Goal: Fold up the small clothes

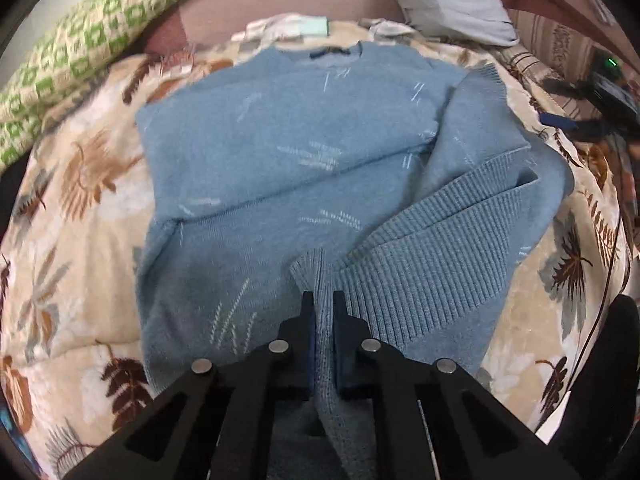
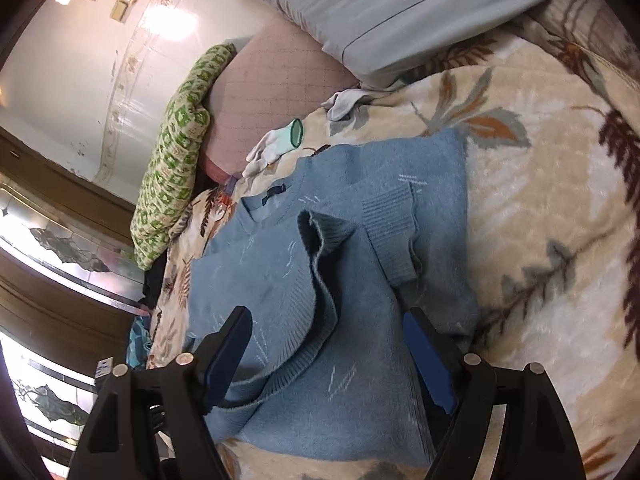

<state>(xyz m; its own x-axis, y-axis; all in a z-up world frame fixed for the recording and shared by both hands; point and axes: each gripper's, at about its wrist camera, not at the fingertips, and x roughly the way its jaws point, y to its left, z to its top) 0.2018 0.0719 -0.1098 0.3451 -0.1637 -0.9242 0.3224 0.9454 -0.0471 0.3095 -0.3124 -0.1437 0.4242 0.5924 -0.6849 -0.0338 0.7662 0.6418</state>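
Bed clutter
Leaf-print blanket [image 1: 92, 184], green-checked quilt [image 1: 80, 40], grey pillow [image 2: 380, 12] and white gloves [image 2: 276, 144] by the wall.

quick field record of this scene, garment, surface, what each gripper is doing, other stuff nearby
garment: blue sweater, lying flat, one sleeve folded across the body
surface: leaf-print blanket
left gripper: shut on a ribbed edge of the sweater
right gripper: open, above the sweater, gripping nothing
nearby: white glove, grey pillow, green patterned cloth
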